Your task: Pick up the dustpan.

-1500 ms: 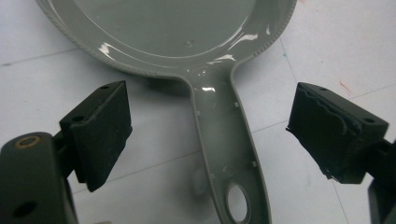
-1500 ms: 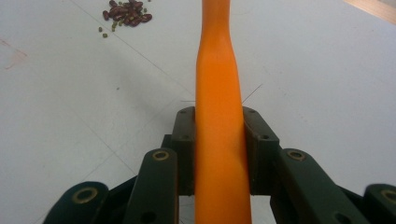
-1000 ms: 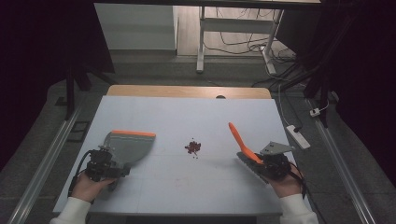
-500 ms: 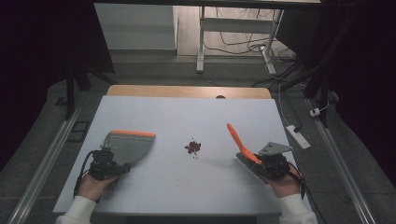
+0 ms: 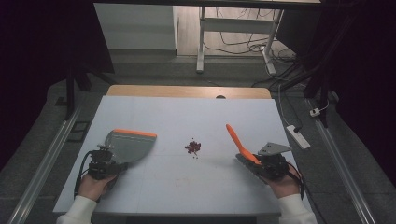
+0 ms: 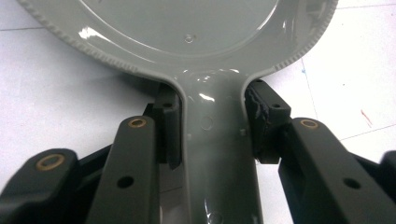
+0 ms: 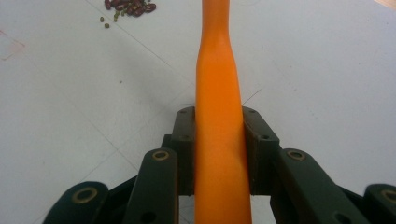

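Observation:
A grey dustpan with an orange front edge lies flat on the white table, left of centre. My left gripper has just been closing on its handle. In the left gripper view both pads press the handle's sides. At the right, my right gripper is shut on the orange handle of a brush that slants up and away. The handle runs between the black pads. A small pile of dark red beans lies between the two tools, with a few green ones beside it.
The table's far wooden edge lies beyond the white top. A white power strip lies on the floor to the right. Metal rails run along both sides, and a metal frame with cables stands behind.

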`<action>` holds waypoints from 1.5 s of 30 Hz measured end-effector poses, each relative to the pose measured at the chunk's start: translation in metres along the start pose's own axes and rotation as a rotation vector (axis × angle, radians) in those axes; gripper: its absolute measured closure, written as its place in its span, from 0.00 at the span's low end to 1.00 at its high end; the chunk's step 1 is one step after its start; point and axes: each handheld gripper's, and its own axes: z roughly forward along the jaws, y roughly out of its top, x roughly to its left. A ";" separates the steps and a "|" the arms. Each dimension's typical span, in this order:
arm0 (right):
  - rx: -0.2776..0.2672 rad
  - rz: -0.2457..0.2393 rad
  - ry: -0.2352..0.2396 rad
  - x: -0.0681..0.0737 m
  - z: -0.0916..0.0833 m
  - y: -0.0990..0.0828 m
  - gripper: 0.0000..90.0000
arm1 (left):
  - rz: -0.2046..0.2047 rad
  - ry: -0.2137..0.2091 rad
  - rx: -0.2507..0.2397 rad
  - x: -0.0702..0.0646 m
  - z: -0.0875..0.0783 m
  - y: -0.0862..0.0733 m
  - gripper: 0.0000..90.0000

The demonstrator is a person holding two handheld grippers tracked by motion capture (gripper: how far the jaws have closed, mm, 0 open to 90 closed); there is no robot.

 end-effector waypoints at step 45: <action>-0.068 0.021 -0.052 0.000 -0.012 0.005 0.78 | 0.226 -0.204 -0.224 0.016 -0.007 0.010 0.68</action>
